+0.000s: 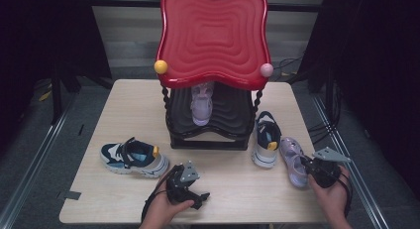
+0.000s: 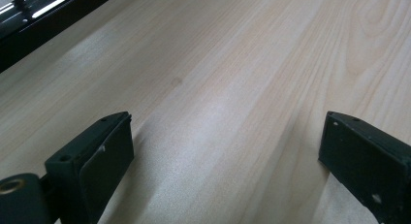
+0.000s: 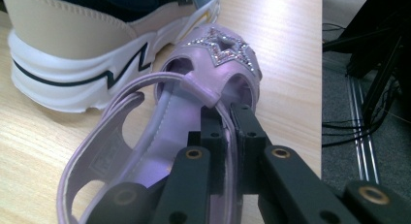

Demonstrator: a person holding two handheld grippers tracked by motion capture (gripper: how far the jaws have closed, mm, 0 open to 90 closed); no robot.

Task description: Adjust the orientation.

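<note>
Your right gripper (image 3: 228, 120) is clenched on the side strap of the lilac sandal (image 3: 194, 112), its jaws pinched together over that thin strap. The sandal lies at the lower right of the high view on the surface (image 1: 233, 189), just beside a navy-and-white sneaker (image 1: 265, 140). Your left gripper (image 1: 194, 193) sits released at lower centre, jaws wide over bare wood. A second lilac sandal (image 1: 202, 104) stands in the red-topped shoe rack (image 1: 213, 35).

Two sneakers (image 1: 134, 158), two lilac sandals (image 1: 293, 161).
</note>
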